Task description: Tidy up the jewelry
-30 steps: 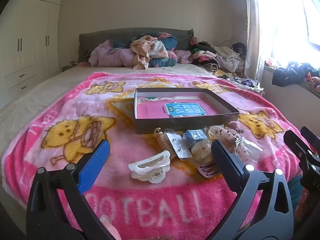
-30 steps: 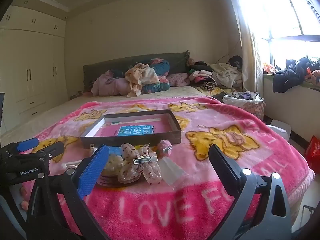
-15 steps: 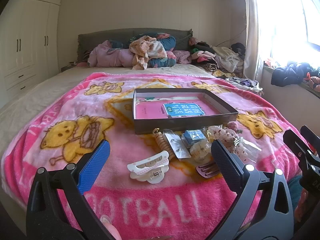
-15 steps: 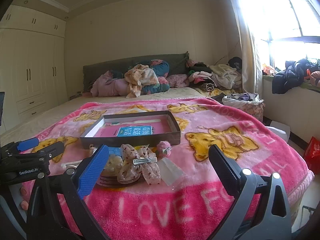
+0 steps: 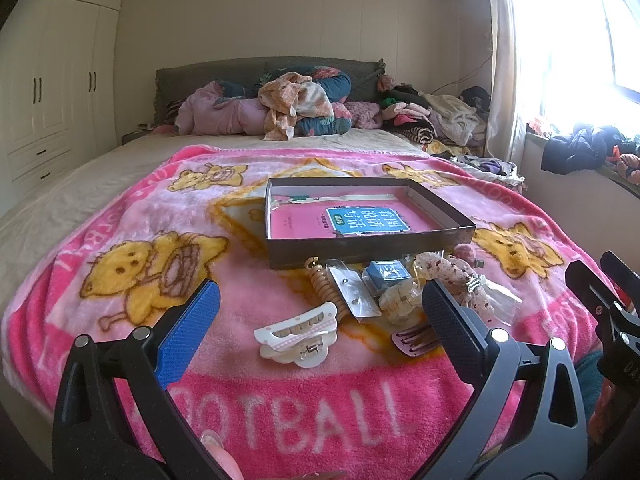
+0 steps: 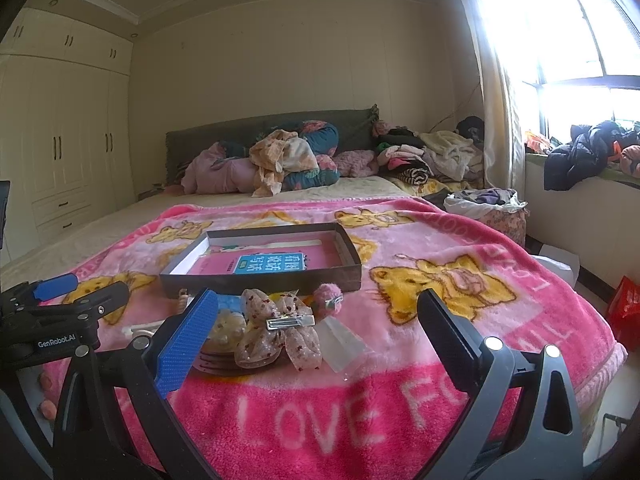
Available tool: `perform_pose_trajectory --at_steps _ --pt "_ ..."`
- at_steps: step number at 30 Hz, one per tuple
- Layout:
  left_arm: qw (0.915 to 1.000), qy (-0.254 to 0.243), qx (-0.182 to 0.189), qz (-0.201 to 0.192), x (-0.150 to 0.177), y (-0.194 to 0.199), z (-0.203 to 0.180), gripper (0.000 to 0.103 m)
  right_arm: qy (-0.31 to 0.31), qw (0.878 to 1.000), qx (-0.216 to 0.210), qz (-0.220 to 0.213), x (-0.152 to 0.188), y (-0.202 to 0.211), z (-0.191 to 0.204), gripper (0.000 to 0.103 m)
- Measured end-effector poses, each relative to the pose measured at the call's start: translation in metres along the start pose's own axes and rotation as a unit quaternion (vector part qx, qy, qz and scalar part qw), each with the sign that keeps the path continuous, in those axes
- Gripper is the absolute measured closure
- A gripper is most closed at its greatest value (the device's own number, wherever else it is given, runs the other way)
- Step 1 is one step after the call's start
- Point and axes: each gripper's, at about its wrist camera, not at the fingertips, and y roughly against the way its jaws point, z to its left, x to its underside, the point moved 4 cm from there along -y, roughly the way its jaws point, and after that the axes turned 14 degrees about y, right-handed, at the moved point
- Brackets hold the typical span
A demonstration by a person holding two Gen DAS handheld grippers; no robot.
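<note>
Pink blanket (image 5: 120,208) | white claw clip (image 5: 298,338) ahead between left jaws | both jaws spread, empty

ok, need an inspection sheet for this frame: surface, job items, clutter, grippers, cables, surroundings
Surface: pink cartoon blanket spread over the bed.
Job's things: shallow dark box holding a pink book; in front of it a white claw clip, a spotted bow clip, a pink pompom clip, a small blue box, a beaded bracelet, snap clips and clear packets, all outside the box.
Clutter: clothes heap at the headboard.
Grippers: left gripper open, empty; right gripper open, empty.
Cables: nothing seen.
Surroundings: wardrobe, window.
</note>
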Motion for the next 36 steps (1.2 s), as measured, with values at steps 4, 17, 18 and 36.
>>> perform_pose_trajectory --at_steps 4,17,18,36 --pt "1.0000 0.000 0.000 0.000 0.000 0.000 0.000 0.010 0.000 1.000 0.001 0.001 0.000 -0.001 0.001 0.006" --pt "1.0000 0.000 0.001 0.000 0.000 0.000 0.000 0.010 0.001 1.000 0.000 0.001 0.002 -0.002 0.001 0.006" --pt "1.0000 0.000 0.001 0.000 0.000 0.000 -0.001 0.010 0.001 1.000 0.000 0.000 0.002 -0.002 0.001 0.006" --pt "0.9997 0.015 0.006 0.018 -0.001 -0.009 0.005 0.011 0.015 0.999 -0.029 0.020 0.004 -0.016 0.011 0.006"
